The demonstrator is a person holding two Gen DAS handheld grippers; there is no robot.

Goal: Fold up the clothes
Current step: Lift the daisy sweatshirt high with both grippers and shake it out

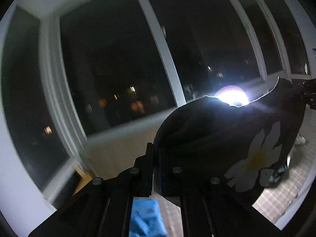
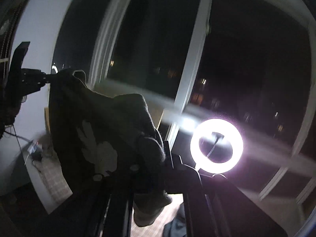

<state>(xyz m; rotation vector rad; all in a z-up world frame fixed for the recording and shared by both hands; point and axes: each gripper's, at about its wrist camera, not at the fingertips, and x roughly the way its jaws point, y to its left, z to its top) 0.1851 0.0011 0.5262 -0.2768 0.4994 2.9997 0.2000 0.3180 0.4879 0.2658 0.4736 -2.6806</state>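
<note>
A dark garment with a white daisy print hangs stretched in the air between my two grippers. My left gripper is shut on one edge of it, and the cloth drapes over its right finger. In the right wrist view the same garment bunches over my right gripper, which is shut on the other edge. From there the left gripper shows at the far left, pinching the garment's corner. The right gripper shows at the right edge of the left wrist view.
A lit ring light glares ahead, in front of tall dark windows with white frames. Below lie a checked bed cover and a blue cloth. Small items and a cable lie at the bed's far end.
</note>
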